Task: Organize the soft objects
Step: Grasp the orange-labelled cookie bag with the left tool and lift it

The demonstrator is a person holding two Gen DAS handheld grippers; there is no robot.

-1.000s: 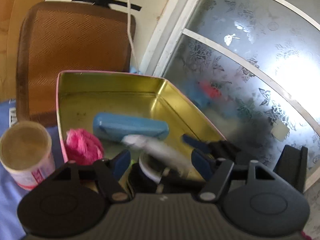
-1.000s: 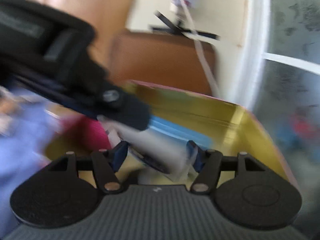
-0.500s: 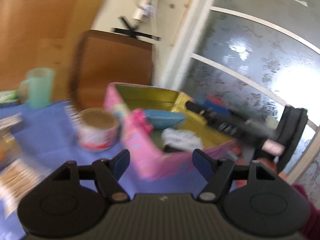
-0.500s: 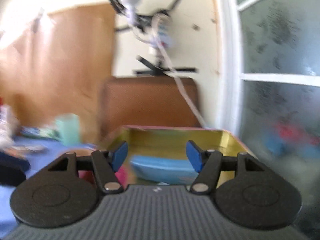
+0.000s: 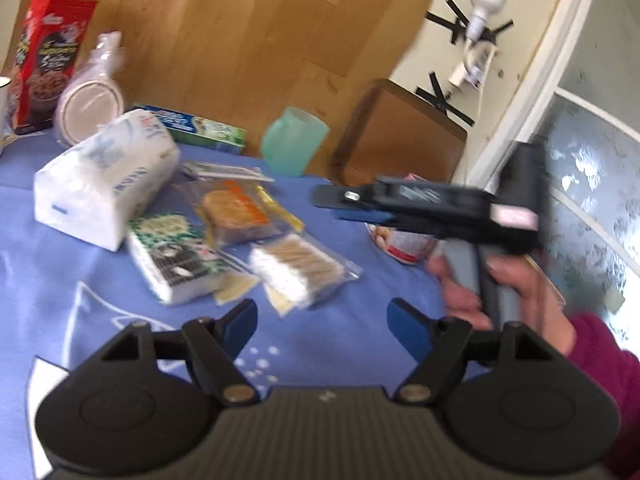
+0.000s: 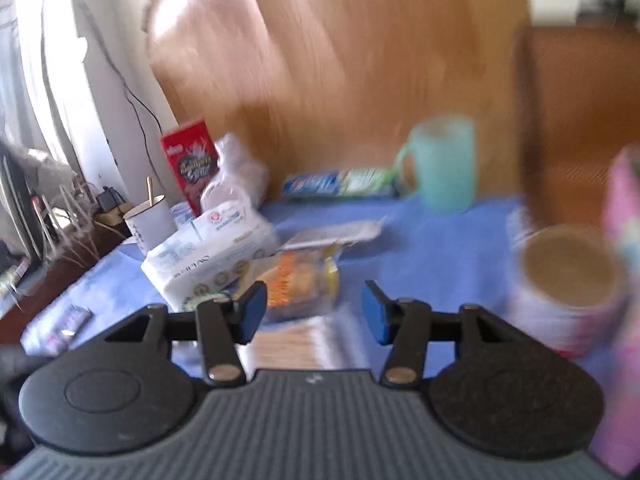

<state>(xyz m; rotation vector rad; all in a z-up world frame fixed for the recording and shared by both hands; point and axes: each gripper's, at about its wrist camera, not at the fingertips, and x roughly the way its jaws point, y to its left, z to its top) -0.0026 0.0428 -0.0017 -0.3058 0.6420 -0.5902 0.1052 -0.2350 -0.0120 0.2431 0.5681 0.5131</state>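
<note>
Soft, plastic-wrapped packs are lying in a loose cluster on the blue tablecloth (image 5: 360, 292), left of centre in my left wrist view: the big white tissue pack (image 5: 104, 184), a green-patterned tissue pack (image 5: 172, 260) just below it, a bag of cotton swabs (image 5: 296, 268) at centre, and an orange-labelled pouch (image 5: 236, 212) between them. I judge these are the things waiting to be sorted, since they are lying flat and overlapping at the edges, not stacked.

I am holding my left gripper (image 5: 322, 322) above the cloth near the swab bag, fingers spread apart and grasping nothing. My right gripper (image 6: 312, 312) is likewise released and empty, hovering in front of the pouch and swabs; in the left view it is crossing the right side of the frame, gripped by my right hand (image 5: 492, 280). I read both as lining up for the next pick.

Further out, a teal mug (image 5: 294, 146) is standing at the wall, a paper tub (image 6: 568, 280) sits at right, and the pink box (image 6: 624, 280) is edging the right border, likely the destination, though blurred.
</note>
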